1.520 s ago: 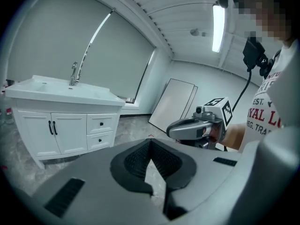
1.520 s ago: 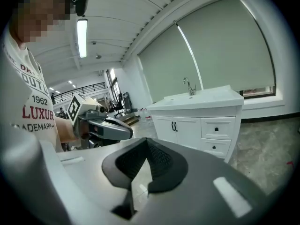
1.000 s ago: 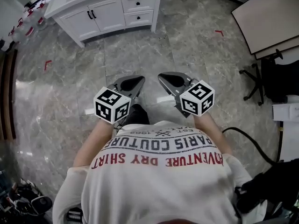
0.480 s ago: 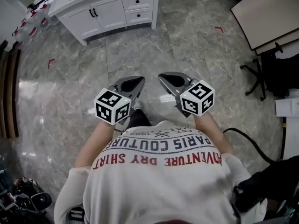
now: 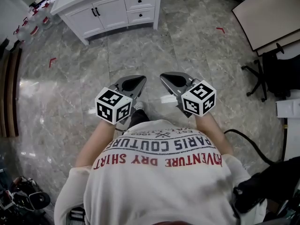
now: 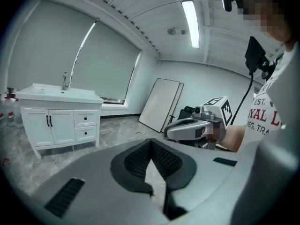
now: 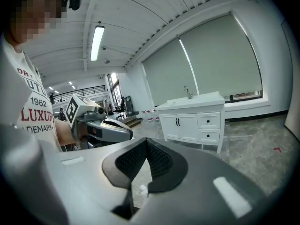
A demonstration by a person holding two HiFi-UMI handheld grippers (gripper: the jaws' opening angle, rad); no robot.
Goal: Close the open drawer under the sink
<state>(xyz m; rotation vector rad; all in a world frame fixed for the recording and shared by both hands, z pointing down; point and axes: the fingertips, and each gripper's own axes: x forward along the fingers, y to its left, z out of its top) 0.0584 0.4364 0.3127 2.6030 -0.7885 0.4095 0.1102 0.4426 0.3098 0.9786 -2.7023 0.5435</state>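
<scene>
Seen from above, a person in a white printed shirt (image 5: 159,172) stands on a grey marble floor (image 5: 140,50), holding a gripper in each hand at waist height. The left gripper (image 5: 139,79) and the right gripper (image 5: 165,77) sit side by side, close but apart, both pointing ahead.

In the left gripper's own view, its fingers (image 6: 136,161) meet at the tips with nothing between them; only floor shows through the narrow wedge behind the tips. The right gripper's view shows the same: its fingers (image 7: 129,161) are together at the tips and hold nothing.

The white sink cabinet (image 5: 101,15) stands well away from both grippers, at the top left of the head view, where the frame edge cuts off its top surface and the sink. It has two doors on the left and two stacked drawers on the right: the upper drawer (image 5: 139,2) and the lower drawer (image 5: 140,17). From the left gripper view, the drawers (image 6: 85,125) look roughly level with the cabinet front, but they are too small to tell whether either one is pulled out. A tap (image 6: 65,81) rises from the top.

A pale board (image 5: 267,13) and a black chair (image 5: 262,74) stand on the right. Bottles (image 5: 33,20) are on the far left, too small to make out clearly.
</scene>
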